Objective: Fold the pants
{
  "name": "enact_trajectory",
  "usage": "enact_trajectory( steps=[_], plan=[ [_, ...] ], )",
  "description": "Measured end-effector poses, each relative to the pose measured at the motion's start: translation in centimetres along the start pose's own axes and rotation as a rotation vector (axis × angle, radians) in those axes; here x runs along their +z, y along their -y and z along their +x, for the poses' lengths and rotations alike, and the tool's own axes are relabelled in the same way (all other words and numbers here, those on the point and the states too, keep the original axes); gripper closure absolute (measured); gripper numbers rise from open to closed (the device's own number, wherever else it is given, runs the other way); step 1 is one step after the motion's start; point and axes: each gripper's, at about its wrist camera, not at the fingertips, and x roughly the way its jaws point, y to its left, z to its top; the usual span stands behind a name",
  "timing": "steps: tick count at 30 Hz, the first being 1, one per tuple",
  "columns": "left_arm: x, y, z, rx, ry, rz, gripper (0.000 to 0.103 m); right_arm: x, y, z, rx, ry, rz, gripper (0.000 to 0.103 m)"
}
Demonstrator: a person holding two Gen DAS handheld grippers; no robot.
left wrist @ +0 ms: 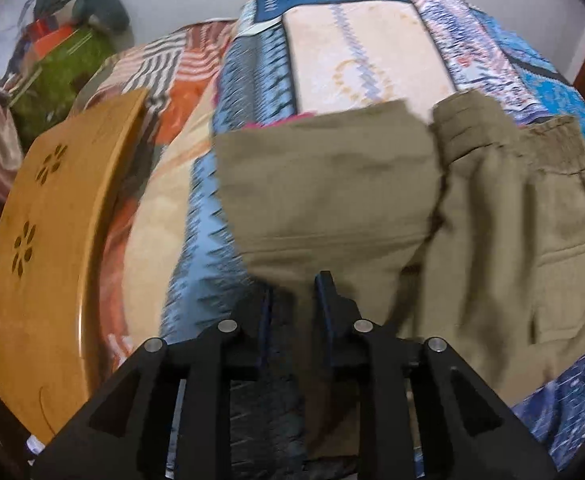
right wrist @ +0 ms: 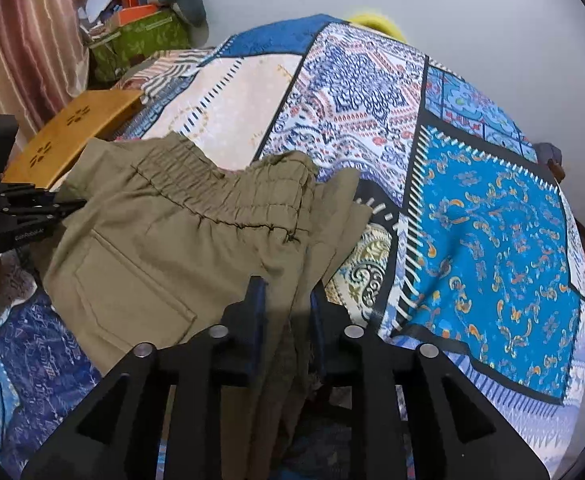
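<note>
Khaki cotton pants point(right wrist: 180, 240) partly folded on the patterned blue quilt point(right wrist: 492, 220).

My left gripper point(left wrist: 294, 300) and right gripper point(right wrist: 286, 296) each pinch cloth; legs look doubled toward the elastic waistband point(right wrist: 220, 188), final flattening I judge remains.

A home bedroom, shown by a bed under a patchwork bedspread point(right wrist: 472, 220), a striped curtain point(right wrist: 32, 40), a wooden lap table point(left wrist: 52, 240) and piled belongings point(right wrist: 140, 16).

patterned bedspread point(right wrist: 492, 216) carries khaki pants point(right wrist: 180, 232) and wooden board point(left wrist: 48, 240).
</note>
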Motion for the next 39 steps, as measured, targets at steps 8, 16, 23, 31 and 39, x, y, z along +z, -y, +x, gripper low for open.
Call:
enact_trajectory(
  steps=[8, 16, 23, 31, 39],
  plan=[
    [-1.2, -1.3, -3.1, 0.01, 0.026, -0.011, 0.072, -0.6, 0.9, -1.8, -0.028, -0.006, 0.015, 0.062],
    [-1.8, 0.9, -13.1, -0.043, 0.183, 0.021, 0.072, -0.2, -1.2, -8.4, -0.052, 0.098, -0.021, 0.062],
    [-4.0, 4.4, -25.9, -0.081, 0.38, 0.086, 0.072, -0.4, -5.1, -18.3, -0.028, 0.259, -0.06, 0.062],
    [-11.0, 7.1, -39.2, -0.146, 0.604, 0.085, 0.071, -4.2, -9.3, -29.7, 0.027, 0.464, -0.074, 0.061],
    [-18.6, 8.4, -48.4, -0.191, 0.78, 0.062, 0.071, -10.7, -13.5, -39.5, 0.112, 0.703, -0.068, 0.061]
  ],
)
